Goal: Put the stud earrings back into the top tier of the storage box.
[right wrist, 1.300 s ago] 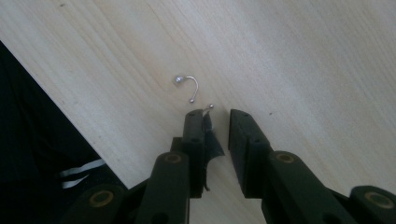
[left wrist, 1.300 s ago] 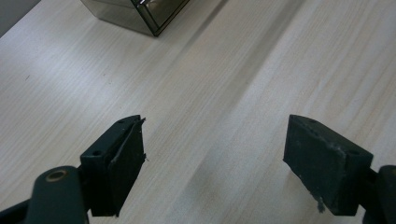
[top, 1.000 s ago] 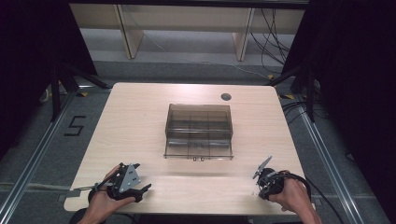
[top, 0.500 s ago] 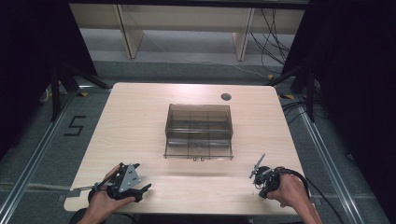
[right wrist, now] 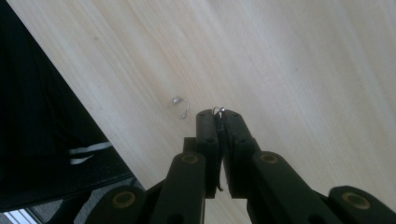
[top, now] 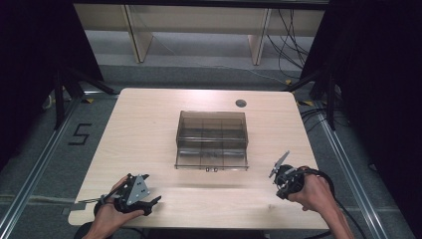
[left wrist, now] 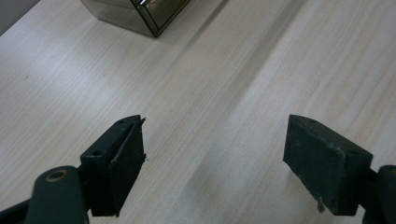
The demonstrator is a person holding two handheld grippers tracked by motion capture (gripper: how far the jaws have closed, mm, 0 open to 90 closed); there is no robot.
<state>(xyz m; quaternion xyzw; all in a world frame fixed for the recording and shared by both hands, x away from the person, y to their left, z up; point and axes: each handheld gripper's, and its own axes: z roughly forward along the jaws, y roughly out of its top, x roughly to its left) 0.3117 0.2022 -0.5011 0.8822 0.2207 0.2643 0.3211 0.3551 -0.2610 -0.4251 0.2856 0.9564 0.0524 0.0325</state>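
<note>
Right gripper view: jaws pinch thin wire hook (right wrist: 217, 110); 2nd hook (right wrist: 182, 105) on pale woodgrain table (right wrist: 303, 60); left jaws wide.

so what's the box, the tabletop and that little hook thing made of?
Box: smoked clear plastic, glossy, dividers visible through it. Table: pale wood-grain laminate, probably, matte. Small hook on the table: silvery metal wire, shiny; a similar one is pinched in the right gripper.
</note>
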